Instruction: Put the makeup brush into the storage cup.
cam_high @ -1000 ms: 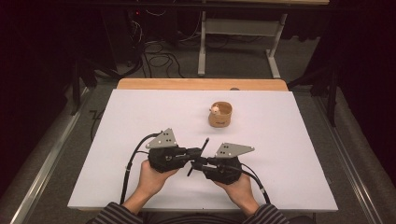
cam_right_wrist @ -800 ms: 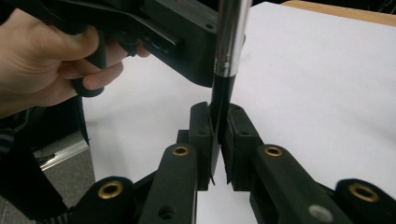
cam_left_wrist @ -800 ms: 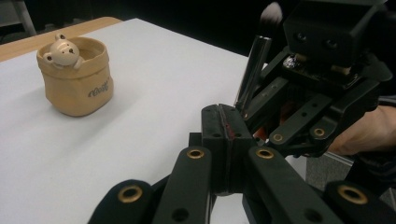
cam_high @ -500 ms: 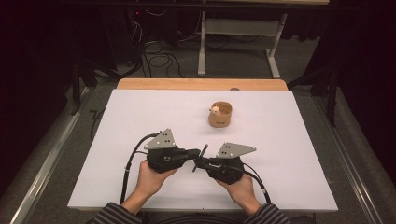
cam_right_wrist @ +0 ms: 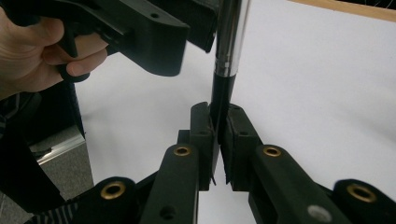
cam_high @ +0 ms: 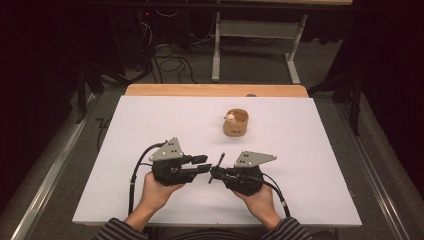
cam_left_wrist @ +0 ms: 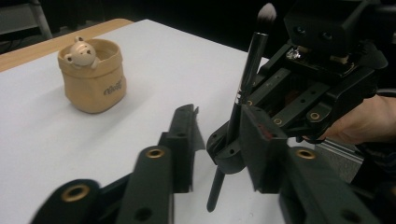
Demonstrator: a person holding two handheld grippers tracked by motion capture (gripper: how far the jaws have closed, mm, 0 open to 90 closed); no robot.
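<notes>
Brush handover, near-centre table

Right gripper jaws clamp the makeup brush handle, bristles up. Left gripper jaws just opened, brush between, pads clear. Far: tan bear pouch, small print unreadable.

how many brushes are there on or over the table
1. The brush stands upright above the near middle of the table, clamped in the right tool. The bear cup's inside is partly hidden.

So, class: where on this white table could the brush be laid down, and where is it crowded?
Bare white table spreads left of the bear pot and right of it to the edge. Crowded: the near middle, where left gripper and right gripper meet around the brush.
</notes>
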